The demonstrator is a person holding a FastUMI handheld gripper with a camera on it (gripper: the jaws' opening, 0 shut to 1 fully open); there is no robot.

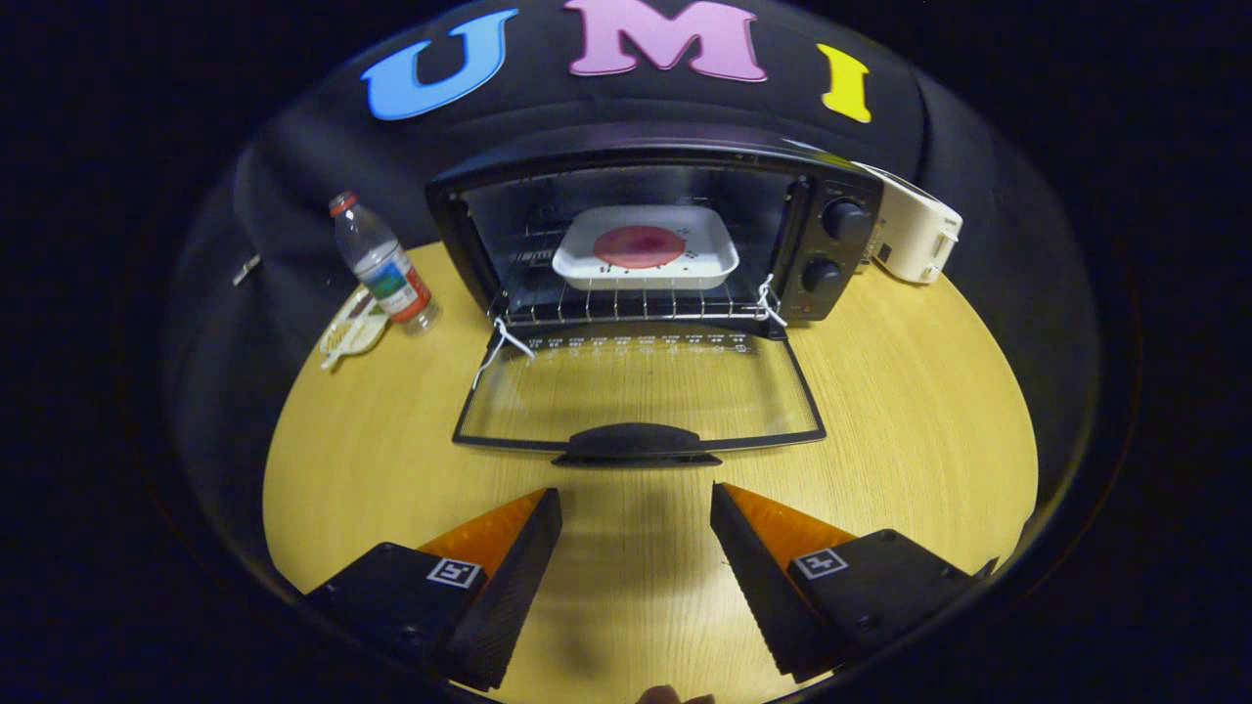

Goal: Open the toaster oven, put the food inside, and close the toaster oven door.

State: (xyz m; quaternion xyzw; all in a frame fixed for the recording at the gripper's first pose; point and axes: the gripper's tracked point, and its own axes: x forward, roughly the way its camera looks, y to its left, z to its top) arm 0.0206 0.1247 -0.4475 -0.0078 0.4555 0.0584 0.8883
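A black toaster oven [841, 186] stands at the back of the round wooden table [910, 430]. Its glass door [636, 396] lies folded down flat toward me, the dark handle [636, 443] at its front edge. Inside, on the wire rack [626, 305], sits a white square dish [646, 249] with a round red piece of food [639, 246] in it. My gripper [636, 504] is open, with nothing between its fingers. It hovers above the table a short way in front of the door handle.
A plastic water bottle [383, 264] with a red cap stands left of the oven, and a pale flat object [350, 330] lies at its foot. A white appliance [915, 235] sits behind the oven's right side. Two knobs [843, 220] are on the oven's right panel.
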